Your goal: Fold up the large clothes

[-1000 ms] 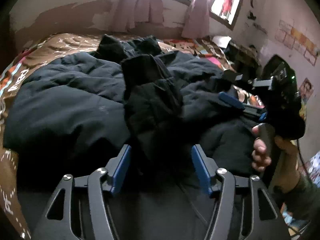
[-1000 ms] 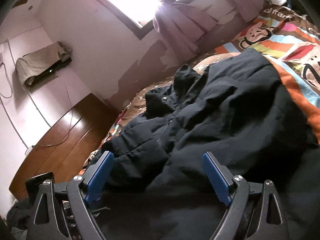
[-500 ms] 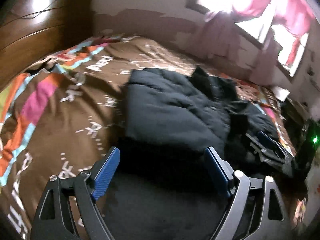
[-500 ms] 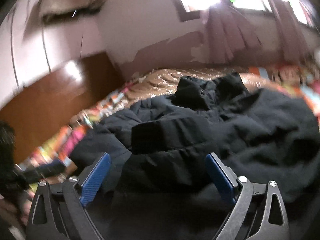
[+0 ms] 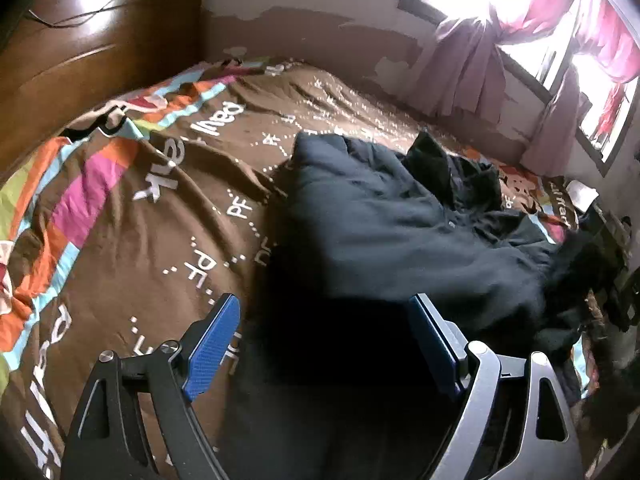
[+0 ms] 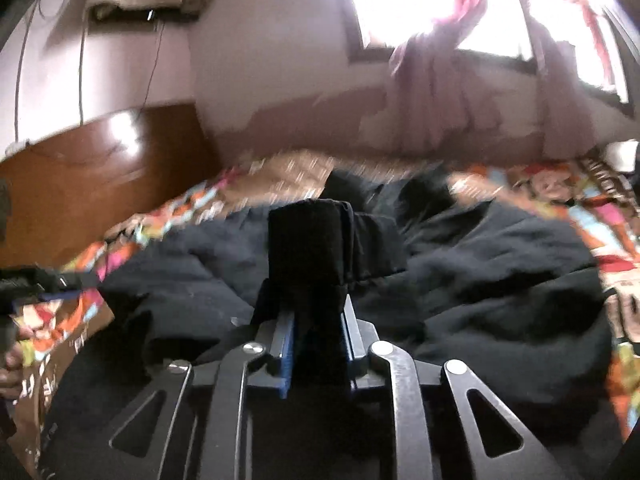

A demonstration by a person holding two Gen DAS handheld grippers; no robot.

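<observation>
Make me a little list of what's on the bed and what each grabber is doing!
garment: big black puffy jacket, crumpled
surface: brown bedspread with white letters and coloured stripes
left hand-held gripper: open, jaws just widened, dark jacket fabric between the pads, not pinched
right hand-held gripper: just closed, pinching a black fold of the jacket
background: pink curtains, wooden headboard

I see a black padded jacket [image 5: 392,232] on a brown bedspread [image 5: 168,240] with white lettering and orange, pink and blue stripes. My gripper pads [image 5: 212,344] are blue; the curtains [image 5: 472,64] look pink-mauve, the headboard [image 5: 92,52] dark brown.
</observation>
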